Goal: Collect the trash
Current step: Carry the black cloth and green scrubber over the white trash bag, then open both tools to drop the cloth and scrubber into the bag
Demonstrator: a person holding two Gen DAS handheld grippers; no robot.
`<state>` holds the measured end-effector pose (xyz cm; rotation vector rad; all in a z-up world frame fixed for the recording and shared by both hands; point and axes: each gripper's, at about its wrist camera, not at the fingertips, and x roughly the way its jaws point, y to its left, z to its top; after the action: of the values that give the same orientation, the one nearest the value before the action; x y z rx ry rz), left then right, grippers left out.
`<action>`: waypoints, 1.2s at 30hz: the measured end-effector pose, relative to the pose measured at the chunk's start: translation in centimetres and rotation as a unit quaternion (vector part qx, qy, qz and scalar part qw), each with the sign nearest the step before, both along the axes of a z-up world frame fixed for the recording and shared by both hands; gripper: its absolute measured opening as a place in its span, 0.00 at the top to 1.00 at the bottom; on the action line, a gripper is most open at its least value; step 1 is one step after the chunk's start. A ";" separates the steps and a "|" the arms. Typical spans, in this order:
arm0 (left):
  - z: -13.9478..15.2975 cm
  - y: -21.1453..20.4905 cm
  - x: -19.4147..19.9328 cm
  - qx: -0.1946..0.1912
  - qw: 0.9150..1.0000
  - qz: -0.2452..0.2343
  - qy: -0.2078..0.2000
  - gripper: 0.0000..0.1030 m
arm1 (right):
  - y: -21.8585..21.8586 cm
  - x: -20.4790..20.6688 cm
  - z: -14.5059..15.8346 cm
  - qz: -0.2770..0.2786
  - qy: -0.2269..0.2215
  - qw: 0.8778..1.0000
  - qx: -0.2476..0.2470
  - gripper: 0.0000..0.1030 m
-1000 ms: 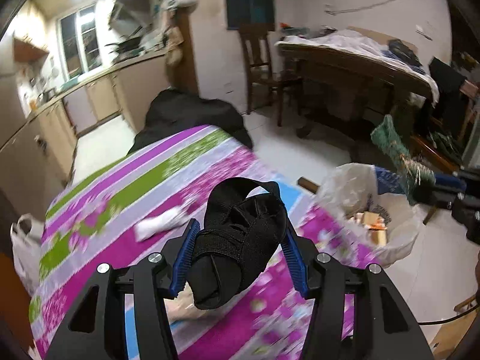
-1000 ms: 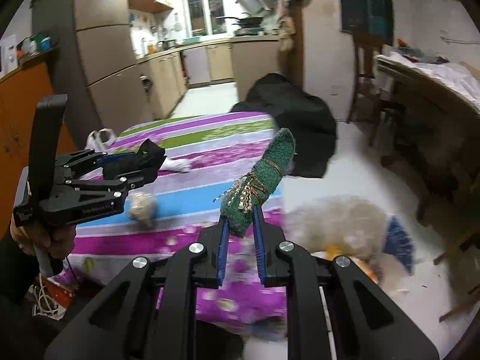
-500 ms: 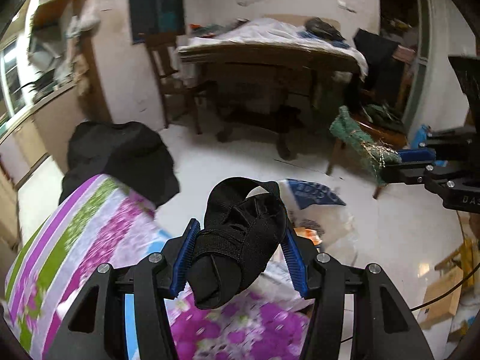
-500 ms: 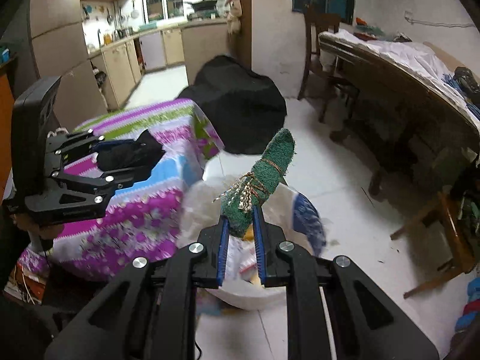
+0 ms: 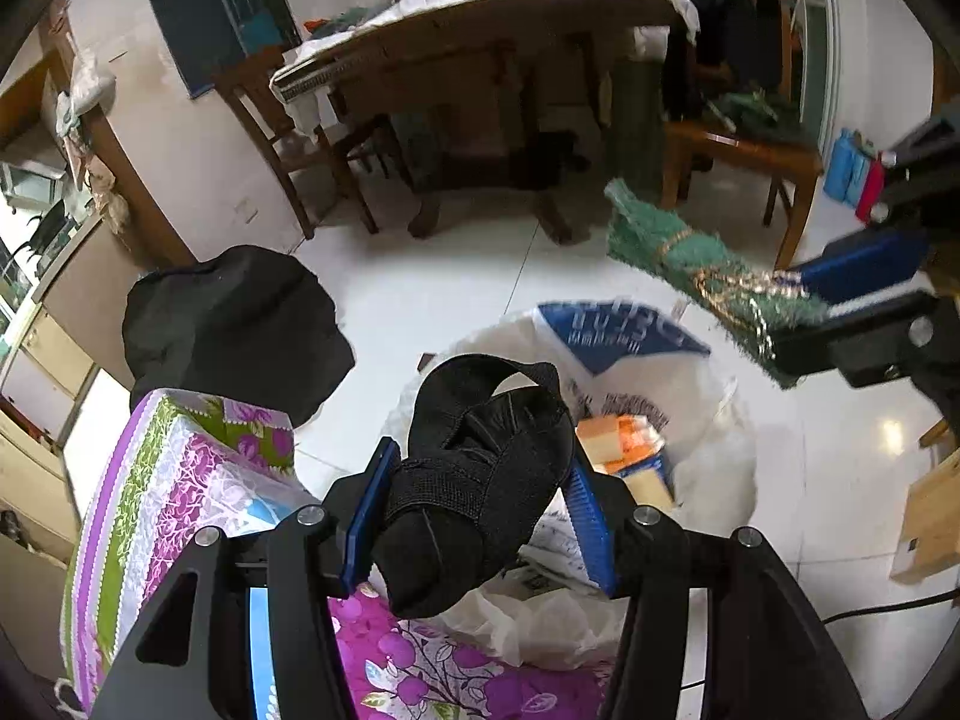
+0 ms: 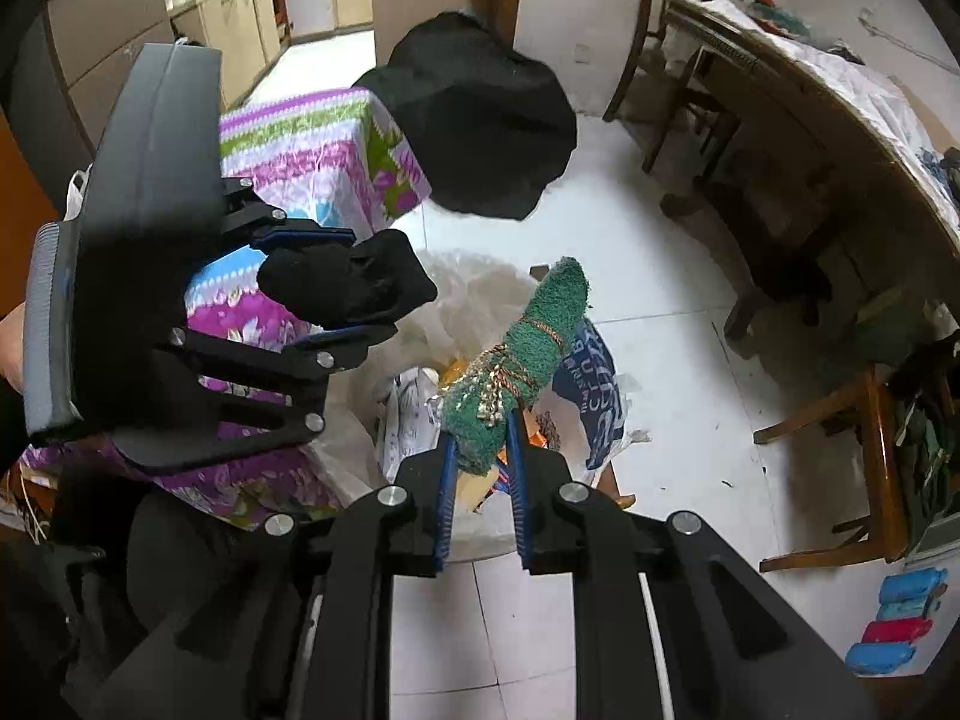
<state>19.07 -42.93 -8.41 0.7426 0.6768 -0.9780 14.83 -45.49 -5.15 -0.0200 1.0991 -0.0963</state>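
Observation:
My left gripper is shut on a black strapped fabric piece; it also shows in the right wrist view. My right gripper is shut on a green scrubby roll tied with gold cord, seen in the left wrist view too. Both are held above an open white plastic trash bag on the floor, with paper and orange packaging inside.
The table with the purple, green and blue striped cloth stands left of the bag. A black bundle lies on the white tile floor behind it. A wooden dining table, chairs and a stool stand to the right.
Both grippers swung away from the striped table and tilted down over the trash bag. Each still holds its item.

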 end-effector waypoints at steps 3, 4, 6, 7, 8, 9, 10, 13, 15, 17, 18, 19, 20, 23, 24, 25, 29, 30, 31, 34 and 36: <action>-1.2 -0.1 0.0 0.010 1.000 -0.001 -0.011 0.46 | -0.1 0.3 -0.6 0.003 0.007 1.000 0.001 0.86; -1.4 0.1 0.1 0.013 1.000 -0.001 -0.015 0.46 | -0.3 0.3 -0.7 0.002 0.009 1.000 0.001 0.86; -1.8 0.3 0.4 0.017 1.000 0.000 -0.019 0.46 | -0.6 0.7 -0.7 0.001 0.011 1.000 0.002 0.86; -2.0 0.3 0.5 0.019 1.000 0.000 -0.018 0.46 | -0.7 1.1 -0.7 0.001 0.013 1.000 0.001 0.86; -2.2 0.3 0.6 0.020 1.000 0.002 -0.019 0.46 | -0.8 1.1 -0.8 0.001 0.014 1.000 0.001 0.86; -2.4 0.3 0.8 0.021 1.000 0.003 -0.018 0.46 | -0.8 1.2 -0.8 0.001 0.015 1.000 0.001 0.86; -2.3 0.3 0.8 0.021 1.000 0.003 -0.018 0.46 | -0.8 1.4 -0.8 0.002 0.016 1.000 0.000 0.86; -2.6 0.3 0.8 0.023 1.000 0.002 -0.019 0.46 | -0.6 1.6 -1.0 0.006 0.020 1.000 -0.002 0.86; -2.8 0.3 0.9 0.024 1.000 0.001 -0.019 0.46 | -0.6 1.7 -1.1 0.009 0.021 1.000 -0.004 0.86; -2.9 0.3 1.0 0.025 1.000 0.002 -0.017 0.46 | -0.5 1.8 -1.2 0.011 0.023 1.000 -0.004 0.86; -2.9 0.3 1.1 0.025 1.000 0.004 -0.017 0.46 | -0.5 1.9 -1.4 0.012 0.025 1.000 -0.005 0.86; -2.9 0.3 1.0 0.024 1.000 0.004 -0.016 0.46 | -0.5 2.0 -1.4 0.014 0.026 1.000 -0.006 0.86; -2.9 0.2 1.1 0.024 1.000 0.005 -0.014 0.46 | -0.5 2.0 -1.6 0.015 0.028 0.999 -0.006 0.86; -2.9 0.2 1.1 0.025 1.000 0.005 -0.015 0.46 | -0.6 2.2 -1.8 0.017 0.032 0.999 -0.008 0.86; -2.9 0.2 1.2 0.025 1.000 0.005 -0.014 0.46 | -0.6 2.4 -1.9 0.016 0.032 0.999 -0.009 0.86; -3.0 0.2 1.3 0.025 1.000 0.006 -0.013 0.46 | -0.6 2.5 -1.9 0.017 0.033 0.999 -0.009 0.86; -3.2 0.1 1.7 0.023 1.000 0.011 -0.011 0.46 | -0.5 2.8 -2.1 0.017 0.032 0.999 -0.016 0.85; -3.2 0.1 1.8 0.023 1.000 0.012 -0.010 0.45 | -0.6 2.9 -2.1 0.015 0.030 0.999 -0.020 0.82; -3.3 0.0 1.7 0.023 1.000 0.015 -0.011 0.43 | -0.7 3.0 -2.1 0.011 0.029 0.999 -0.025 0.81; -3.2 0.1 1.9 0.021 0.999 0.023 -0.021 0.27 | -1.0 3.2 -2.6 0.004 0.031 0.999 -0.029 0.80; -3.1 0.3 2.0 0.019 0.999 0.025 -0.022 0.27 | -1.1 3.0 -2.8 0.004 0.031 0.999 -0.024 0.80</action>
<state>21.12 -42.65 -11.53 0.7753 0.6751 -0.9030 17.87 -46.56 -7.97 -0.0709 1.1590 -0.1160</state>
